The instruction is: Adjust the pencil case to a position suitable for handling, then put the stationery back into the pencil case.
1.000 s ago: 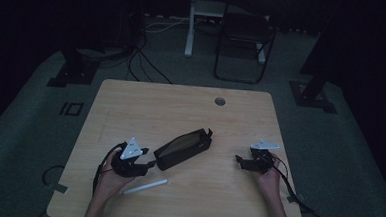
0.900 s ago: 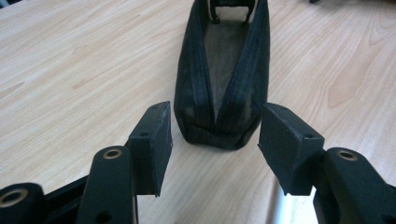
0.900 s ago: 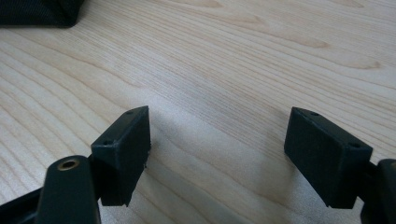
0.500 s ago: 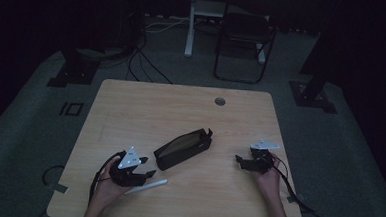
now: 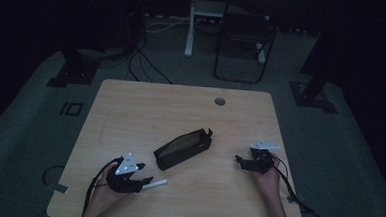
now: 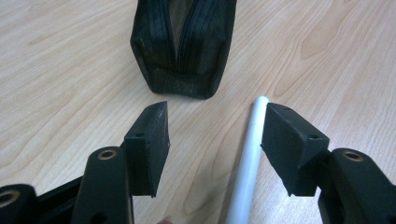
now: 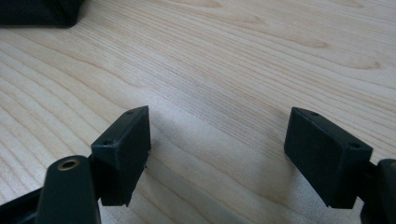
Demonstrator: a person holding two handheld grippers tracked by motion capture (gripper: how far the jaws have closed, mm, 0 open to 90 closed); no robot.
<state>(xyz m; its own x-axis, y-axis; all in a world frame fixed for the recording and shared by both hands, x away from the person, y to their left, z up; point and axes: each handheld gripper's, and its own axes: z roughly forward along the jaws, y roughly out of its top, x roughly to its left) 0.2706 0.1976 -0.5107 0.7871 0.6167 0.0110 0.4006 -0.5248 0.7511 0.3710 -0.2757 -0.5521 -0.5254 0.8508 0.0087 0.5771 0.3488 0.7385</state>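
Left tool (image 6: 215, 140) gapes wide around the pen (image 6: 247, 163) (grips nothing), pouch (image 6: 184, 46) just ahead; right tool (image 7: 217, 154) wide open, empty.

White pen (image 6: 247, 163) flat beside black pouch (image 6: 184, 44)

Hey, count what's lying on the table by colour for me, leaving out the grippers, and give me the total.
Black: 1, the mesh pencil pouch, unzipped.
White: 1, the pen, lying between the open jaws of the left hand-held gripper.
Total: 2 on the wooden table.
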